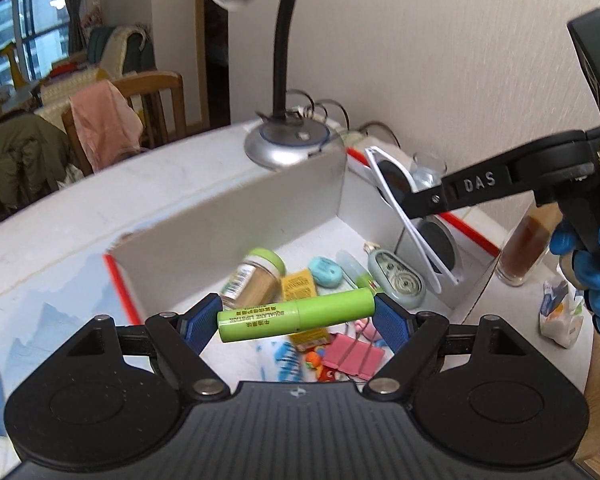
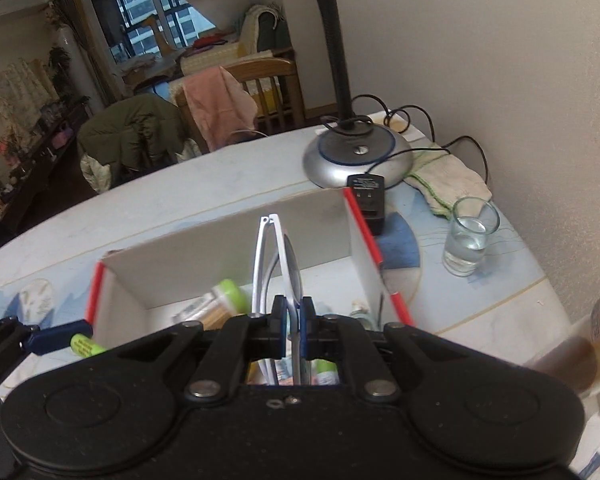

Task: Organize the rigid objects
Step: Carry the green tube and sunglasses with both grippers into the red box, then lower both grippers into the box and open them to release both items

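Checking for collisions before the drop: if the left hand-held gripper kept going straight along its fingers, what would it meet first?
Probably the clutter inside the open box: the left hand-held gripper, clamped on the green lipstick tube, points at the green-capped jar and yellow packet. Depth is uncertain.

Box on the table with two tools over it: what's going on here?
A person is sorting small items into an open white box. The left tool holds a green lipstick tube end to end between its pads, above the clutter already in the box. The right tool is shut on white-framed sunglasses, also held over the box. Neither item has been released yet.
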